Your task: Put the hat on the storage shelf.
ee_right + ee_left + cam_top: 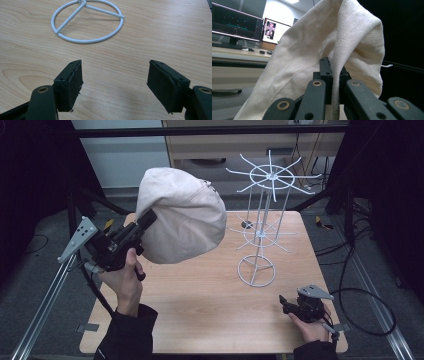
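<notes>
Left gripper (145, 220): raised off the table at the left side, jaws pinched tight on a fold of the cap (182, 215). In the left gripper view the cloth (324, 45) runs down between the closed jaws and drapes over them on both sides. The cap hangs in the air, crown bulging up and to the right of the jaws, clear of the table (200, 290).

Middle: the cap's right edge sits near the white wire rack (262, 220), at a height between the rack's upper spoke ring (272, 176) and the lower one. Whether cloth touches a spoke end cannot be told from above; it looks just short.

Key relation: from the left gripper the rack lies to the right and a little farther from the person. The rack's long axis is upright; its spokes stick out level, with upturned tips. The cap's long axis runs roughly along the jaws, toward the rack. Judged: the next move is to carry the cap rightward and up so it clears an upper spoke tip, then settle it over that tip. The left hand is the one holding and the nearer to the upper ring.

Right: right gripper (287, 304) rests low at the near right corner of the table, jaws spread wide, nothing between them. Its own view looks across bare wood to the rack's base ring (87, 21), a short way ahead. Judged: it is placed to steady the base if the rack tips.
</notes>
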### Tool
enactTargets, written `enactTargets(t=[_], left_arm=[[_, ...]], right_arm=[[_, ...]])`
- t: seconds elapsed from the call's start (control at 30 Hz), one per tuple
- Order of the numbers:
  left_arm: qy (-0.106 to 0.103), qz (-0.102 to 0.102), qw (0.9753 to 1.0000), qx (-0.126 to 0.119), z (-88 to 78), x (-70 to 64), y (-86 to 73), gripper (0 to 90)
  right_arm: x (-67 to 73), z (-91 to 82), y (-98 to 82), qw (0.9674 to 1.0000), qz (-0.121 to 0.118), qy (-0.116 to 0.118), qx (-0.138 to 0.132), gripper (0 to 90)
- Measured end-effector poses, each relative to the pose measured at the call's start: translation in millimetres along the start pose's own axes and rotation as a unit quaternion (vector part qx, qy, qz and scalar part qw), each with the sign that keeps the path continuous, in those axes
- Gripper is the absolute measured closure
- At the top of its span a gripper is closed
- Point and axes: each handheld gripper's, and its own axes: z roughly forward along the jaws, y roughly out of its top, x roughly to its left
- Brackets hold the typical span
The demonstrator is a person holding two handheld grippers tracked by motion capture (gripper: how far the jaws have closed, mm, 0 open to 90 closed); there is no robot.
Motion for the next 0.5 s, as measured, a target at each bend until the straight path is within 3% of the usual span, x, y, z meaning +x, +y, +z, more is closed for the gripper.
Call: enactTargets(t=[0.5], left_arm=[[-0.023, -0.003, 0.9996, -0.019, 17.4, -15.7, 12.0, 88.6]], right_arm=[[0.0, 0.8, -0.2, 1.0, -0.001, 0.001, 0.001, 28.3]])
